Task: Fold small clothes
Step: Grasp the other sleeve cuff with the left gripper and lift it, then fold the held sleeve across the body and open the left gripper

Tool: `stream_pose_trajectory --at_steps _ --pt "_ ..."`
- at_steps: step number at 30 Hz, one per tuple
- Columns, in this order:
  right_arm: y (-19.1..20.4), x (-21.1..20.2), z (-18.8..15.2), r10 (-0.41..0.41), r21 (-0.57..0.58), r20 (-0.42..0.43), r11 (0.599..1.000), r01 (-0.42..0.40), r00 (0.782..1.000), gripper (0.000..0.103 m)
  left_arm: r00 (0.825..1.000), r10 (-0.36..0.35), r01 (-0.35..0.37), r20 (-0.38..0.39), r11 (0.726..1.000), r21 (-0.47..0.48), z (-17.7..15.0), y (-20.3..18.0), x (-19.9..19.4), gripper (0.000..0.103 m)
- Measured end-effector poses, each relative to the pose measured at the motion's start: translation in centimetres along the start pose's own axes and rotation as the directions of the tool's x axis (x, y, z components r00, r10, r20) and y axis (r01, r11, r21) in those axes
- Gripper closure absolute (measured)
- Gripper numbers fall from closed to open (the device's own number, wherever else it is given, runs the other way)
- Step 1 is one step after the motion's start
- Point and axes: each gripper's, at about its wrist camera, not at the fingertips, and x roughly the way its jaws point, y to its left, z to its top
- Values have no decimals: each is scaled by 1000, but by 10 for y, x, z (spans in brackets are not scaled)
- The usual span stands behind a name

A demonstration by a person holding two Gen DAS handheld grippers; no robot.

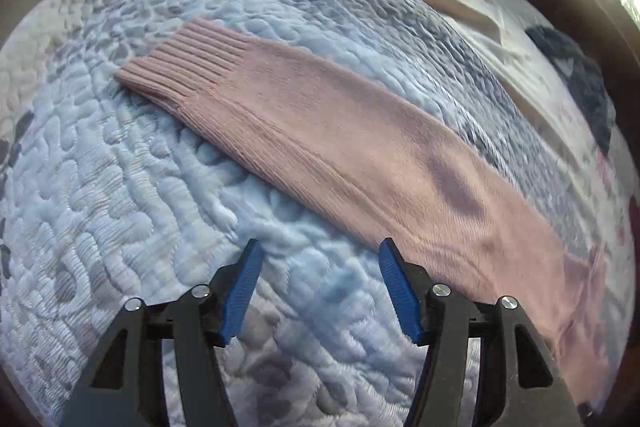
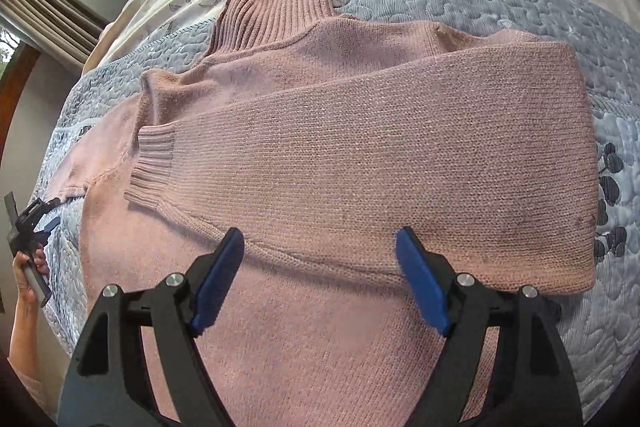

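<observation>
Pink sweater [image 2: 360, 155] spread flat on quilted blue bedspread [image 2: 520, 19], collar [image 2: 276, 11] toward 12 o'clock, one sleeve [image 2: 380, 163] already folded across the chest to square the shape. Other sleeve [image 1: 320, 131] stretched out from 10 toward 4 o'clock, likely next to fold. Left gripper [image 1: 320, 287] spread wide, empty, poised beside it. Right gripper [image 2: 320, 279] likewise agape, hovering over the body, gripping nothing

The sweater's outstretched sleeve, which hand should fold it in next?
Probably left. The left hand-held gripper hangs open right beside the flat sleeve. The right hand-held gripper, also open, is over the sleeve already folded across the sweater.
</observation>
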Motion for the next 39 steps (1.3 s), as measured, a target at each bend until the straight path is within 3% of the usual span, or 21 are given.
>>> stream_pose_trajectory --at_steps 5,10,11,15,16,20,24,29,34,39 --pt "-4 2 -2 -1 -1 -1 1000 1 1000 25 996 -79 86 49 983 -160 31 29 12 42" --pt "0 8 -6 -23 -37 9 999 24 1000 21 992 -72 90 101 979 -186 48 37 19 44" --pt "1 9 -7 -30 -46 10 998 31 999 21 992 -62 82 111 980 -180 51 36 18 46" --pt "4 9 -9 -42 -64 17 997 43 999 19 990 -32 52 134 988 -147 55 32 13 90" --pt "3 9 -9 -40 -66 20 997 41 999 19 988 -42 64 148 988 -143 54 31 10 94" --pt "-1 4 -13 -17 -49 34 999 18 999 19 969 -94 115 228 990 -80 49 12 -15 97" --pt "-1 -8 -19 1 -44 45 999 1 999 19 946 -200 188 255 980 72 30 -35 -47 97" --pt "-8 -20 -29 33 -18 45 999 -32 998 19 903 -384 339 190 912 230 -21 -116 -79 97" --pt "-16 -29 -38 41 -11 54 999 -40 998 19 848 -526 479 72 816 323 -81 -200 -94 97" --pt "-24 -33 -43 51 -11 59 999 -51 997 19 803 -594 562 -39 733 383 -143 -264 -96 97"
